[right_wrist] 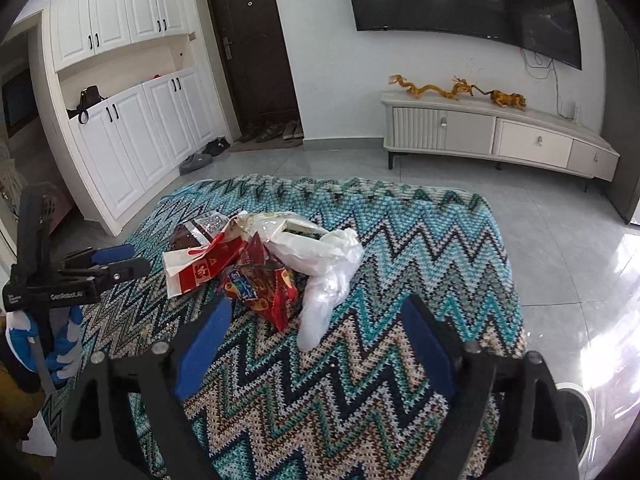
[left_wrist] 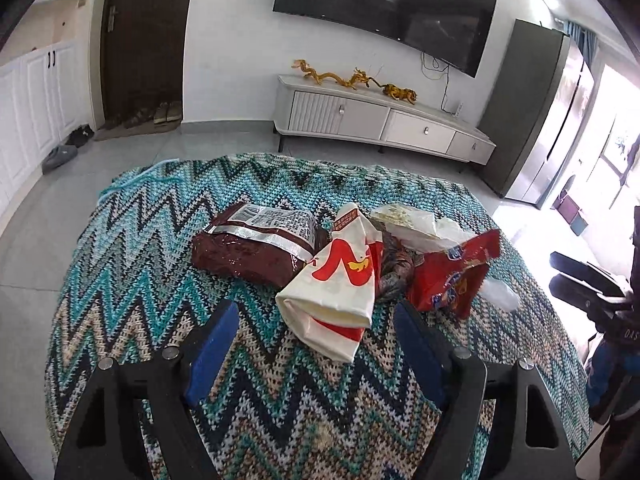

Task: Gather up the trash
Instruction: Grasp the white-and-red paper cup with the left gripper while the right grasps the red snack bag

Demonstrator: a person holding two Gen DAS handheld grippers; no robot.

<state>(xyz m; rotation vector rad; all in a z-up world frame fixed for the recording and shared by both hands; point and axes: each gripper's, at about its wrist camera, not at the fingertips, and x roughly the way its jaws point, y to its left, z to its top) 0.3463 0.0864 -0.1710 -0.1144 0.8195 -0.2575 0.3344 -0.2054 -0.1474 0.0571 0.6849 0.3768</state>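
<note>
Trash heap on zigzag crochet blanket (left_wrist: pixel 120 248), toward far edge, roughly centred between side edges.

Left wrist view: dark red foil pouch (left_wrist: pixel 248 256) with barcode label at left of heap, lying flat. Cream-and-red paper bag (left_wrist: pixel 340 292) overlapping pouch's right end, open mouth toward near edge. Red snack wrapper (left_wrist: pixel 452 276) at right, crumpled, touching a clear plastic bag (left_wrist: pixel 420 228) behind it. Left gripper (left_wrist: pixel 316 312) wide open, nothing held; paper bag's near end just between blue pads (left_wrist: pixel 212 344), contact not discernible.

Right wrist view: right gripper (right_wrist: pixel 316 312) wide open, empty, over blanket near near edge. Red snack wrapper (right_wrist: pixel 260 284) and clear plastic bag (right_wrist: pixel 320 272) just ahead of fingers, apart from them. Paper bag (right_wrist: pixel 192 268) left of wrapper, foil pouch (right_wrist: pixel 188 236) behind it, mostly hidden. Left gripper (right_wrist: pixel 116 260) visible at left side edge.

Background: wall-mounted TV (left_wrist: pixel 384 4), white TV cabinet (left_wrist: pixel 380 120) carrying golden dragon figurines (left_wrist: pixel 340 76), dark door (right_wrist: pixel 252 40), white cupboards (right_wrist: pixel 132 80).
</note>
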